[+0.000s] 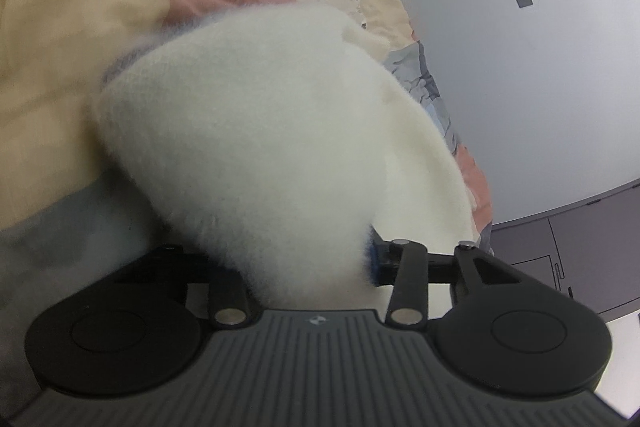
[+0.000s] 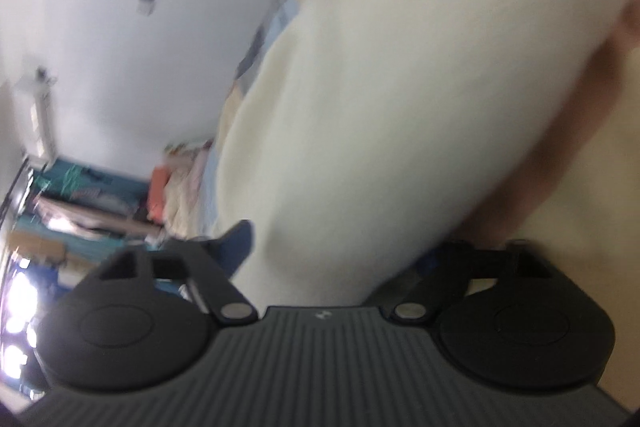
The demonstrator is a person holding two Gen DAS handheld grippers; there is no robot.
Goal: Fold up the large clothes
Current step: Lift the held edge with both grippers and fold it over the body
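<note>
While both cameras are tilted steeply, each view is filled mostly by a white fleece garment bunched directly ahead of the gripper that carries the camera.

Left gripper: the garment runs down between the two fingers and covers their tips. A blue finger pad shows at the right edge of the fabric and touches it. The jaws are closed onto the garment, with the fleece clamped between them. The fabric rises from the grip as a rounded, doubled-over mass, and a flatter flap hangs off to its right.

Right gripper: the garment passes between the fingers here as well. A blue finger pad lies against the left edge of the fabric. The opposite finger is blurred and mostly hidden, but the jaws appear clamped on the fleece.

Location of the garment: it is held up above a patchwork quilt of tan, pink and grey-blue panels. The quilt spreads behind and beneath it. A pale wall stands beyond the quilt, and a dark cabinet sits at the wall's base. The right wrist view is motion-blurred. A cluttered shelf area is visible at its far left.
</note>
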